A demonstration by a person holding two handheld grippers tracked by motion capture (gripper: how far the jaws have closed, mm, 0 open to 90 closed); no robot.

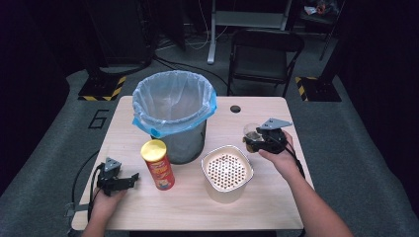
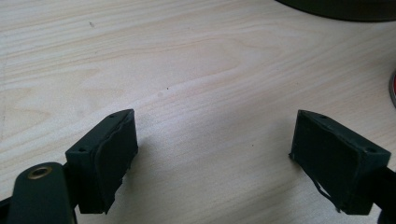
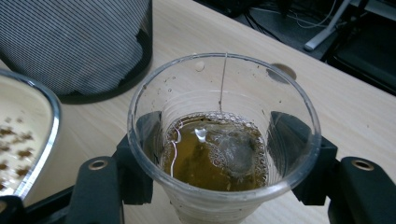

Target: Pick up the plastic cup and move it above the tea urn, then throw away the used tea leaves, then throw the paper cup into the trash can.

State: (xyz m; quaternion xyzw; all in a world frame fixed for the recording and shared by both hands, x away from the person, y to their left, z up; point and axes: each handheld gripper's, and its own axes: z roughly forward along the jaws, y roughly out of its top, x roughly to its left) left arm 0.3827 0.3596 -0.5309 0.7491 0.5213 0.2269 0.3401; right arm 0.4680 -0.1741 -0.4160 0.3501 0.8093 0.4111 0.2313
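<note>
A clear plastic cup (image 3: 224, 84) holds brown liquid, with a tea bag and its string inside. My right gripper (image 3: 217, 135) is shut on it, one black jaw pressed against each side of the cup. In the high view the cup (image 1: 250, 132) and right gripper (image 1: 256, 141) are raised at the right of the table (image 1: 197, 210), beside a white perforated bowl (image 1: 227, 172). My left gripper (image 1: 132, 178) rests low at the front left, pointing toward a red chips can (image 1: 158, 165). Its jaws stand open around bare wood in the left gripper view (image 2: 215, 158).
A mesh waste bin (image 1: 173, 113) lined with a blue-rimmed plastic bag stands at the middle back of the table. Its striped wall (image 3: 74, 42) and the bowl's rim (image 3: 46, 116) lie left of the cup. A cable hole (image 1: 235, 108) is behind the cup. A folding chair (image 1: 264, 54) stands beyond the table.
</note>
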